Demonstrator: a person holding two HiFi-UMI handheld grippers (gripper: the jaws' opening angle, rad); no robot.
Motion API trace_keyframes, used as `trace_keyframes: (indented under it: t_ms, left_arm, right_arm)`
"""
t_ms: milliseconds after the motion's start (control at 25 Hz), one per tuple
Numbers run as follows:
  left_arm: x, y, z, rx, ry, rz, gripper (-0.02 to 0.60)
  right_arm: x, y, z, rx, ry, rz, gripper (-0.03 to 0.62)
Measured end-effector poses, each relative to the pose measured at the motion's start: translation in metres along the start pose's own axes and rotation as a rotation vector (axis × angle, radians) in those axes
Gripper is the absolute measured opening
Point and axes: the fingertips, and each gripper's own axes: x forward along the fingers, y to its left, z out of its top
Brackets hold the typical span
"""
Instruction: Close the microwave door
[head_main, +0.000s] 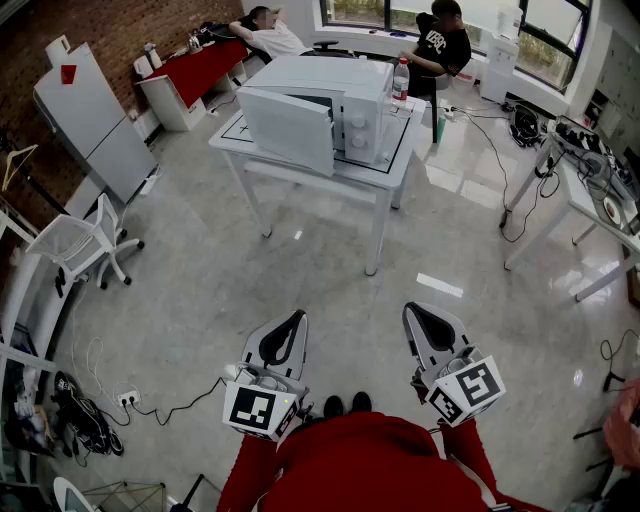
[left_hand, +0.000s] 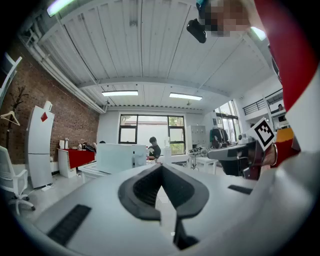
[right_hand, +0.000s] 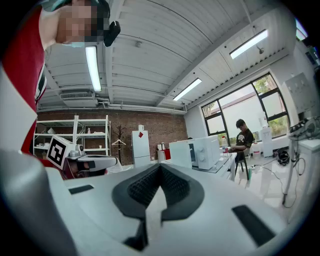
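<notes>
Hand-held grippers, left and right, are hanging level with jaws together and empty, well apart from the microwave sitting at twelve o'clock on the white surface, so stepping closer and pushing its open door flat-on near the free edge is probably working best.

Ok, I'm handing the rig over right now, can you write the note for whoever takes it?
Left tool: shut, empty, pointing level.
Right tool: shut, empty, level beside it.
The microwave sits on the white table, well ahead of both tools. Its door stands open, swung out on the left in the head view.
Done: nothing yet; neither tool touches the door.
Left to do: walk up to the table and push the door shut.
</notes>
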Motion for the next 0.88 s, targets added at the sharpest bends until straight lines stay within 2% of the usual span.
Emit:
trace_keyframes:
  t_ms: [200,400,880]
  left_arm:
    - [0.0001,0.0,-0.001,0.004,0.001,0.0,0.008]
    - [-0.0014,0.0058,-0.0021,-0.05,-0.008,0.01,0.009]
    - [0.0015,-0.0017,-0.0081,-0.072,0.002,0.006,0.009]
  right_arm:
    - [0.0004,0.0007,0.0017,-0.021,0.003,-0.007,0.012]
    - [-0.0006,0.0027,0.0015,-0.026,0.002,-0.006,0.012]
    - [-0.0079,-0.0037,-0.0034,-0.042,0.026,-0.014,0.012]
